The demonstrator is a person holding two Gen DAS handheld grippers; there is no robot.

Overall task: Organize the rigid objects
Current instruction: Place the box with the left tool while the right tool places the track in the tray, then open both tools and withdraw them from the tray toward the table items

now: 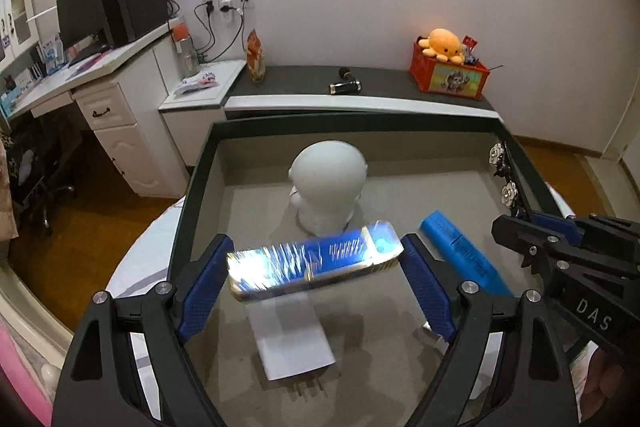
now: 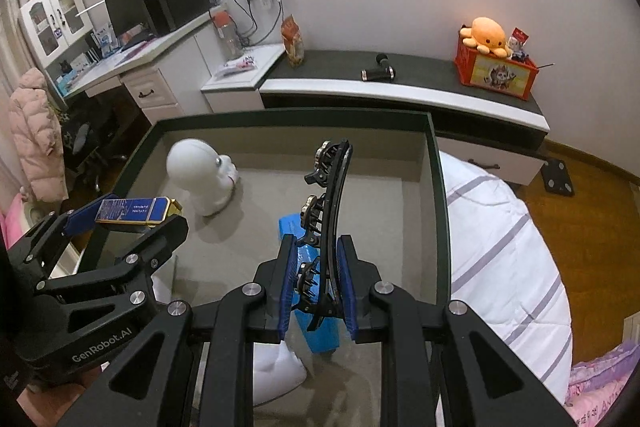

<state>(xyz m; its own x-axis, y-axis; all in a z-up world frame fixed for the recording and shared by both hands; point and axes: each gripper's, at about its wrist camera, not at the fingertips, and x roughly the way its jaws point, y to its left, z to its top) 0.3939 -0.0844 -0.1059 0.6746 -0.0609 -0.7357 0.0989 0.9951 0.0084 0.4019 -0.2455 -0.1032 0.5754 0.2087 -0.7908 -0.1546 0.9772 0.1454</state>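
- Nearest to me, my left gripper (image 1: 314,263) pinches a shiny blue and gold box (image 1: 314,261) across its short ends, holding it level in the air above the tray floor; glare smears its top face in the left wrist view.
- My right gripper (image 2: 316,287) is clamped on the lower part of a black hair clip (image 2: 330,211) set with metal flower studs, and the clip stands upright out of the pads, curving away from me.
- Below the left gripper a white charger plug (image 1: 290,341) lies flat on the tray floor, prongs toward me.
- A blue rectangular box (image 1: 466,253) lies on the floor to the right of the held box; in the right wrist view it sits under the hair clip.
- All of this is inside the dark-rimmed tray (image 1: 192,187) with a grey floor, which rests on a white striped bedspread (image 2: 500,247).
- Further in, a white round-headed figurine (image 1: 326,185) stands upright on the tray floor, well apart from both grippers.
- Beyond the tray runs a low dark-topped cabinet (image 1: 372,85) with a small black massage gun (image 1: 345,83) lying on it, and an orange crate (image 1: 450,75) topped by an orange plush octopus (image 1: 442,45).
- Far left, a white desk (image 1: 100,67) carries a black monitor (image 1: 78,11).
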